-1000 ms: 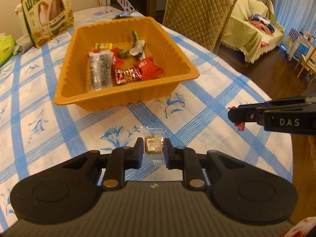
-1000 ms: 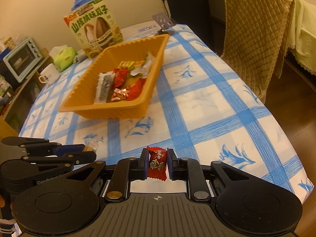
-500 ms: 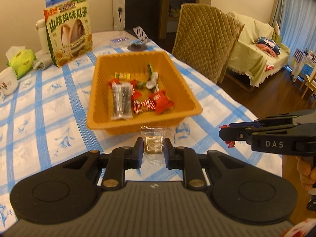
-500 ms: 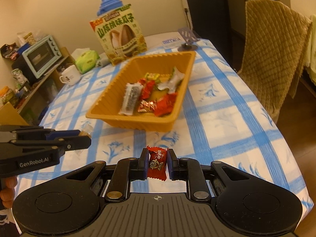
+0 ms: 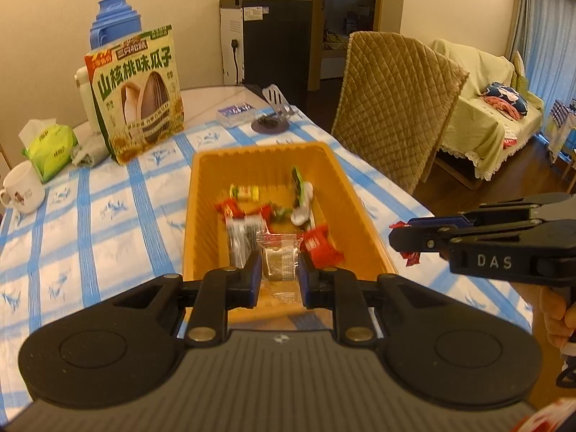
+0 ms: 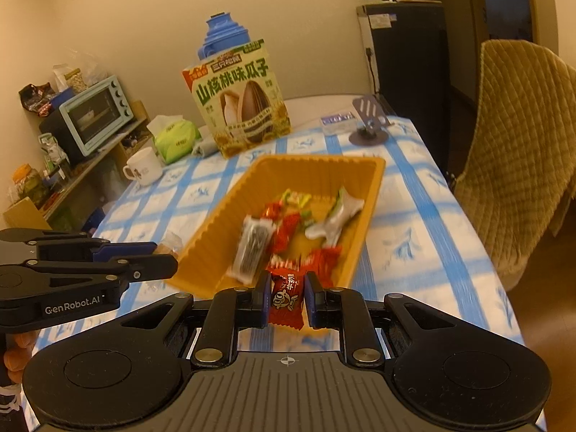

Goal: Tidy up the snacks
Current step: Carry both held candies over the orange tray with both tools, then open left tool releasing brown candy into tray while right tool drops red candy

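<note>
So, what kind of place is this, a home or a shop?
Most likely a home, an open dining and living room. The orange tray sits on a table with a blue checked cloth, a covered sofa stands behind it, and a toaster oven rests on a side shelf.

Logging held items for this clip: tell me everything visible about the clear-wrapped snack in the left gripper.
The clear-wrapped snack is a small transparent plastic packet with crimped ends, holding one tan-brown square piece. It stands upright, pinched on both sides between the fingers of the left gripper, touching nothing else. It is held in the air at the near end of the orange tray, in front of the snacks lying inside.
</note>
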The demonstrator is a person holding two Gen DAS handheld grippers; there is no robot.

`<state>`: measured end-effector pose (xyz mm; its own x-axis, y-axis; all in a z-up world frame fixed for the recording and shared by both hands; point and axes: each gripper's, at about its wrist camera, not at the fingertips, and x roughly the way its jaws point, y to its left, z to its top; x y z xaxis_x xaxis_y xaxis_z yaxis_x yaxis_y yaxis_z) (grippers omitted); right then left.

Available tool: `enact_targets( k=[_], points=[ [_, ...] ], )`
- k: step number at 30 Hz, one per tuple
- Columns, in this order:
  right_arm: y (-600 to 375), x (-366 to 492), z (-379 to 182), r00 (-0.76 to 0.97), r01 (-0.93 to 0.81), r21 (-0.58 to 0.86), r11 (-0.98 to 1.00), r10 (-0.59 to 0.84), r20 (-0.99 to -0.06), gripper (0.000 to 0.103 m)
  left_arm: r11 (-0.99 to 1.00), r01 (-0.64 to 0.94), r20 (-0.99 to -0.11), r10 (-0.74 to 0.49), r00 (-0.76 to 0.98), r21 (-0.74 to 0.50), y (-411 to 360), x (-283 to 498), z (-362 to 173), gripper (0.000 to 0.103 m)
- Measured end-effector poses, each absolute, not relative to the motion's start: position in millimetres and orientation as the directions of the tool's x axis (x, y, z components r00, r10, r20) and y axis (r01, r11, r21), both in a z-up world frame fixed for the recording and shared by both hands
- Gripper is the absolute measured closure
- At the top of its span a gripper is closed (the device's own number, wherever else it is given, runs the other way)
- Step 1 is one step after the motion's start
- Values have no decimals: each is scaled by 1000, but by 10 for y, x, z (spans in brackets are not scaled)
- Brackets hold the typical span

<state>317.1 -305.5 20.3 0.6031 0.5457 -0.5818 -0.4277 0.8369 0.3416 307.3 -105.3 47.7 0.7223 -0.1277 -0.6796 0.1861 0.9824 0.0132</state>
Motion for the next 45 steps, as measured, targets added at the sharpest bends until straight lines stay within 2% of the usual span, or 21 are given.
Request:
enact_targets(
  k=[21, 45],
  points=[
    [-2930, 4354, 135, 591, -455, 363, 813, 581, -560, 83, 993, 112, -708, -61, 704, 26, -1133, 4266, 352, 84],
    [-3028, 4722, -68, 577, -419, 410, 810, 587, -569, 83, 997, 77, -736, -32, 676, 27, -1153, 4810, 87, 82]
  ],
)
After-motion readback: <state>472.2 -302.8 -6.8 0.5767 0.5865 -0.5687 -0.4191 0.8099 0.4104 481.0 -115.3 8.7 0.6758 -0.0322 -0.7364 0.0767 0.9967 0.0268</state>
